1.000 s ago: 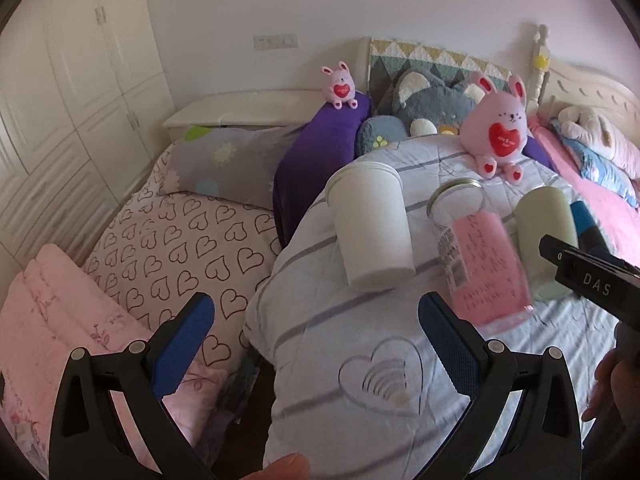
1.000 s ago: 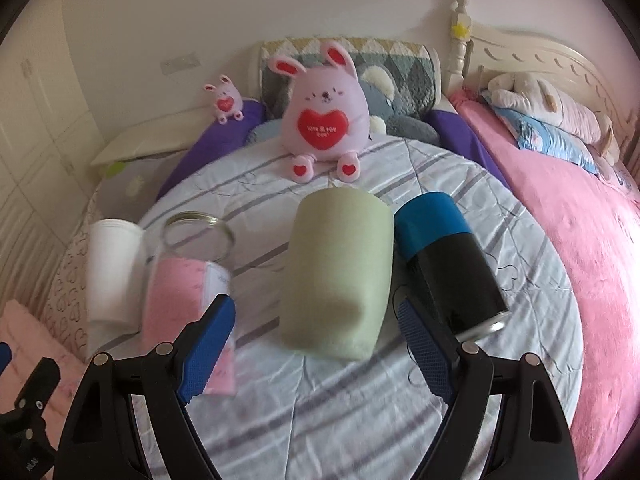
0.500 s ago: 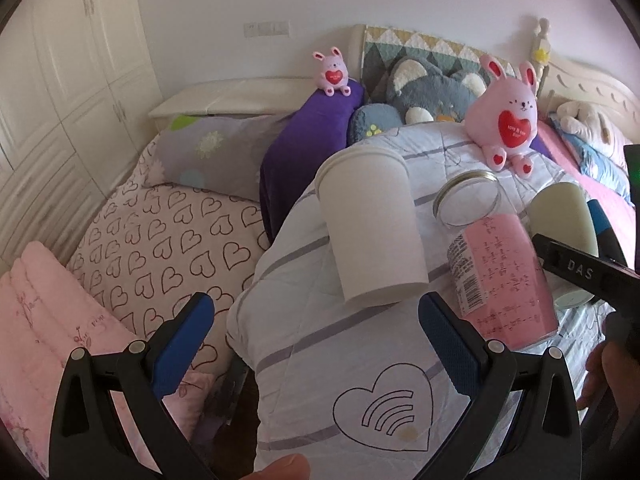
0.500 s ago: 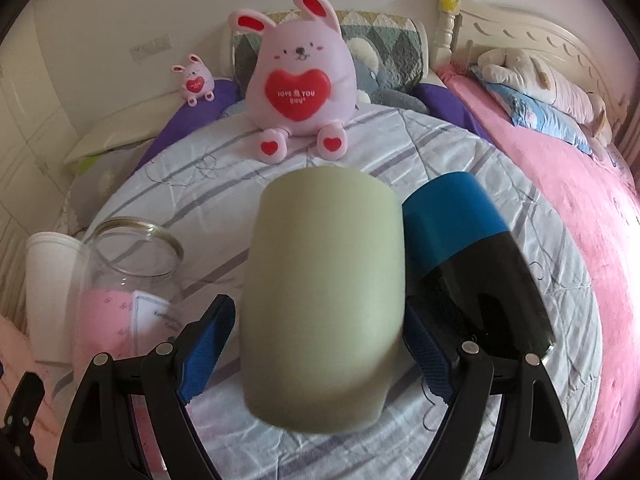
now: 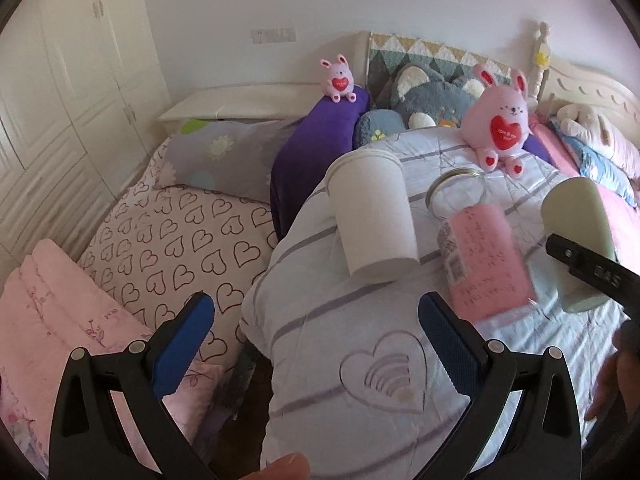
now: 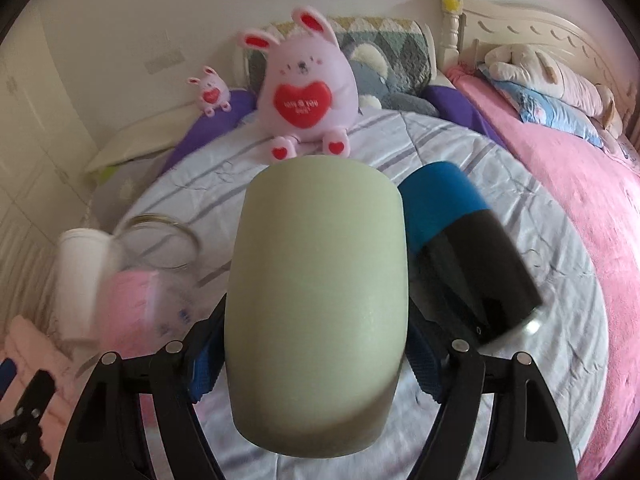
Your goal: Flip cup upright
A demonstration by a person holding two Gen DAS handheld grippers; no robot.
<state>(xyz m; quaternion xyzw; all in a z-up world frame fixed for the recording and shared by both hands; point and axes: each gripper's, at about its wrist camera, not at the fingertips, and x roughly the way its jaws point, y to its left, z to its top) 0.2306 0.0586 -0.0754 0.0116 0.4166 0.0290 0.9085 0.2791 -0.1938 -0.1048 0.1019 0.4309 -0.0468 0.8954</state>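
Note:
A pale green cup (image 6: 320,300) lies on its side on the striped quilt (image 6: 520,240), base toward me. My right gripper (image 6: 316,364) has its blue pads on both flanks of the cup; whether they press on it is hidden by the cup. The cup also shows at the right of the left wrist view (image 5: 576,236). A white paper cup (image 5: 372,216) lies on its side, ahead of my left gripper (image 5: 316,332), which is open and empty.
A glass jar with a pink label (image 5: 476,248) lies between the white and green cups. A blue and black tumbler (image 6: 464,248) lies just right of the green cup. Pink plush rabbits (image 6: 306,84) sit behind. The quilt's edge drops off at left (image 5: 264,300).
My right gripper has moved forward until the green cup sits between its fingers. My left gripper has shifted slightly and stays open short of the white cup.

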